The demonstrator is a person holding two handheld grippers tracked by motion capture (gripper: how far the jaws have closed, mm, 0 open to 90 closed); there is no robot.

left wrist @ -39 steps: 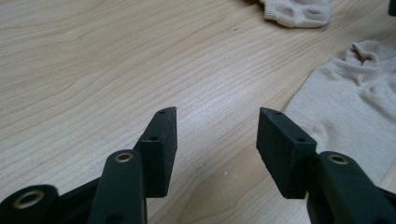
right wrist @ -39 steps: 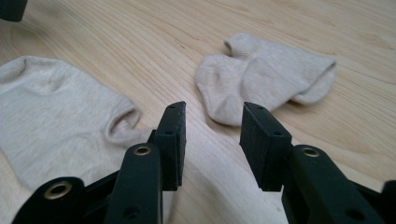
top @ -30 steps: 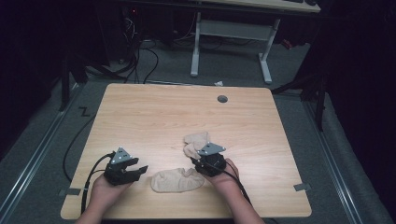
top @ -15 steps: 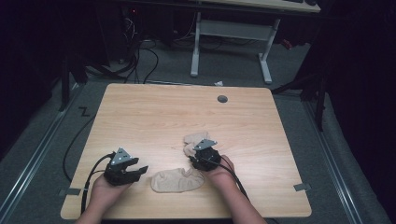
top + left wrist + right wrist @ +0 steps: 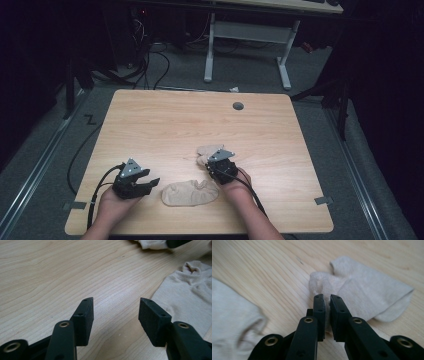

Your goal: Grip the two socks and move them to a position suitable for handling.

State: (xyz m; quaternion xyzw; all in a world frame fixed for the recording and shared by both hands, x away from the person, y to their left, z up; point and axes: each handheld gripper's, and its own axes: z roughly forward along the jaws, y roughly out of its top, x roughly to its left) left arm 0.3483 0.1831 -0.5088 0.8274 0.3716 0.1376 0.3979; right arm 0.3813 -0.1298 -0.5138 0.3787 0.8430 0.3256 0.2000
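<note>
On the wooden worktop lie 2 beige socks. The far sock sits right of the worktop's middle, and the near sock lies flat close to the person's edge, between the 2 hands.

The right gripper rests over the near end of the far sock. In the right gripper view its fingers have just been closing and now stand narrow, with a fold of the sock's fabric pinched between them; the rest of that sock spreads out beyond the tips toward the upper right, its cuff bunched at the top. In the same view, the near sock shows as a blurred pale shape at the left edge, apart from the fingers.

The left gripper lies low at the worktop's near left, held in the person's left hand, pointing toward the near sock. In the left gripper view its fingers stand wide, with bare wood between them. The near sock lies just beside the right-hand finger, its puckered opening farther off at the upper right; whether cloth touches that finger I cannot tell.

A round grey grommet sits in the worktop near its far edge, well apart from both socks. Cables trail from each gripper back along the person's forearms.
</note>
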